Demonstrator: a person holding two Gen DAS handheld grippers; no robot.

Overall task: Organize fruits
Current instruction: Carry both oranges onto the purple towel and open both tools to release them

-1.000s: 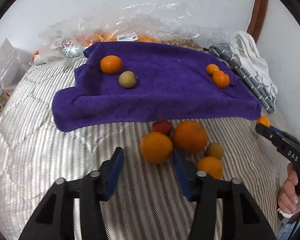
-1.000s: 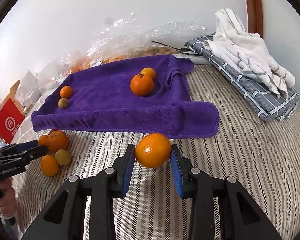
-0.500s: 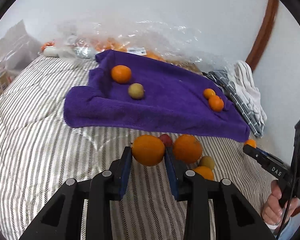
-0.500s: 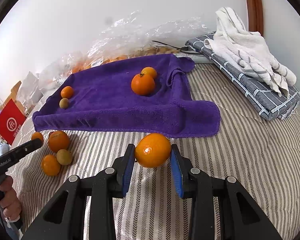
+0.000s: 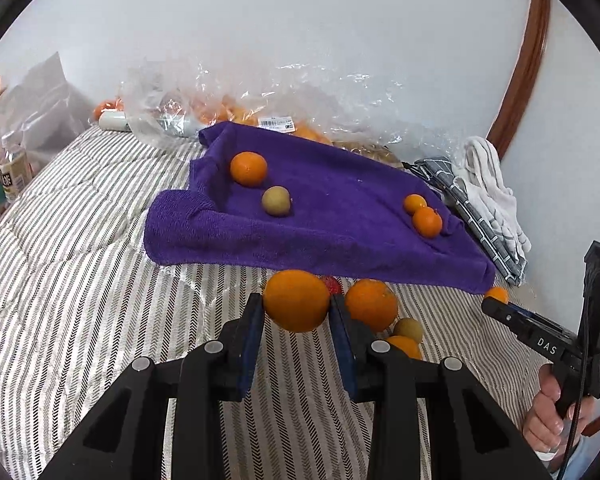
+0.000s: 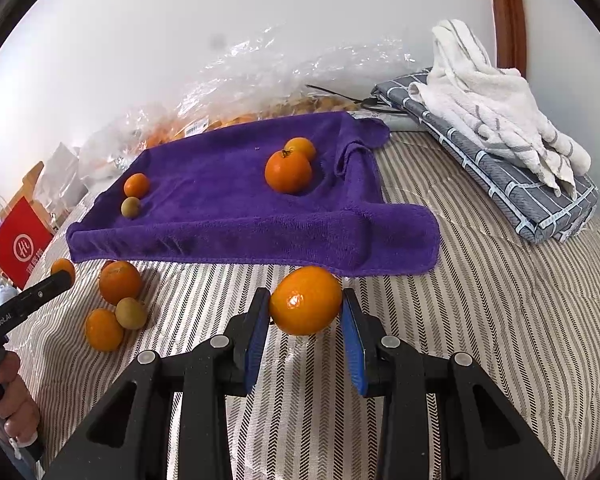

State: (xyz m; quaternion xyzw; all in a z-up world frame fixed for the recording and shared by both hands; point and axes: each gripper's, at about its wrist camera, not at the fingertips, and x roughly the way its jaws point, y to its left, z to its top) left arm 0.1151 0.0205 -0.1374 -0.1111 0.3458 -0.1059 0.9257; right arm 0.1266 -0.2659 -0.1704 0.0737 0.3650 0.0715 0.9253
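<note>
The purple towel (image 5: 340, 216) slopes toward the striped bed (image 5: 60, 300), so fruit set there may roll off. Each gripper clenches an orange: the left gripper (image 5: 296, 312) on one (image 5: 296, 300), apparently lifted, the right gripper (image 6: 305, 316) on another (image 6: 306, 300); either round fruit could slip.

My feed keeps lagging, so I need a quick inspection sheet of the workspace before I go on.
Surface: striped bedspread, purple towel spread on it.
Job's things: four fruits on the towel; loose fruit pile on the bedspread beside it.
Clutter: plastic bags, folded grey cloth, white towel, bottle.
Grippers: left tongs shut on an orange; right tongs shut on another orange.
Cables: black cable by the right handle.
Surroundings: white wall, wooden trim, red box.
</note>
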